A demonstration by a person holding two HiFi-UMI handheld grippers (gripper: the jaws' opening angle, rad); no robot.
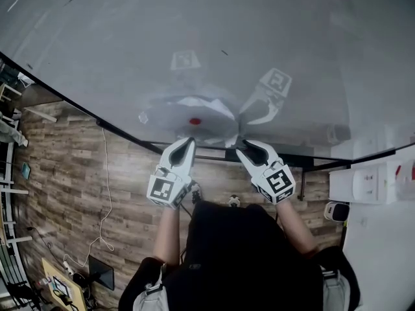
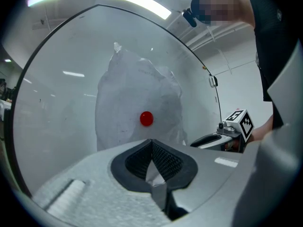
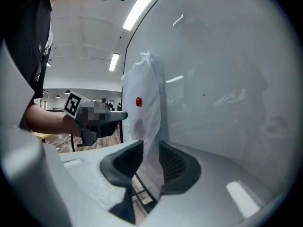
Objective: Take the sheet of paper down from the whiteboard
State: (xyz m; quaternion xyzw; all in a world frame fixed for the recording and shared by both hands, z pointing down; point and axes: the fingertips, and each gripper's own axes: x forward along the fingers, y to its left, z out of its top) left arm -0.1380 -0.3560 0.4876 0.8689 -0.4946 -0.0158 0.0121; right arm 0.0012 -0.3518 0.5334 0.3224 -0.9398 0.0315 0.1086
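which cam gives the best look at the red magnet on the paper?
Left gripper view: the red magnet faces the camera, large and unblocked, on the sheet of paper. Right gripper view shows it small, from the side; head view shows only a small red dot from above.

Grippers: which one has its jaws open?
The right gripper: its jaws stand apart around the paper. The left gripper is pinched shut on it.

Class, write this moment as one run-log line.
left gripper: shut on paper | right gripper: open around paper edge | magnet: pins paper to whiteboard
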